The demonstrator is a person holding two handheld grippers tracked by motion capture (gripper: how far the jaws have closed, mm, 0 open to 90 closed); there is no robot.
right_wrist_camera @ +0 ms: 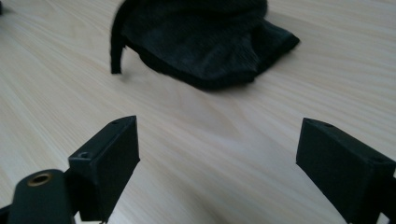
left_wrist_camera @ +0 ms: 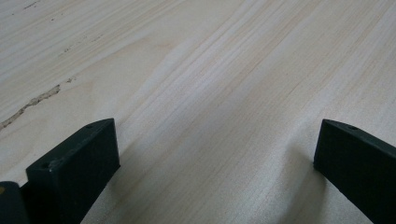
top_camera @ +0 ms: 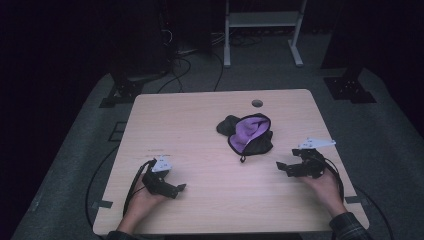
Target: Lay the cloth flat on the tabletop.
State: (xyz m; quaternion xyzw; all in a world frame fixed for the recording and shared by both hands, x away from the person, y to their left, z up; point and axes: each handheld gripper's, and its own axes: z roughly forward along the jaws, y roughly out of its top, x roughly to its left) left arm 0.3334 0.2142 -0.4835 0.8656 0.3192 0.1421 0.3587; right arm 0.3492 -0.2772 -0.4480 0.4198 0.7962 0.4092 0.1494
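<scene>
Both grippers, left (top_camera: 181, 188) and right (top_camera: 280, 167), gape empty; we'd pinch the soft, light pouch (top_camera: 248, 136) at its near rim

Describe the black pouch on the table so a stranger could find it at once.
Start at the pale wooden table and look right of centre, below the small round hole near the far edge. The pouch lies there, a crumpled black fabric thing gaping open on a bright purple lining.
</scene>
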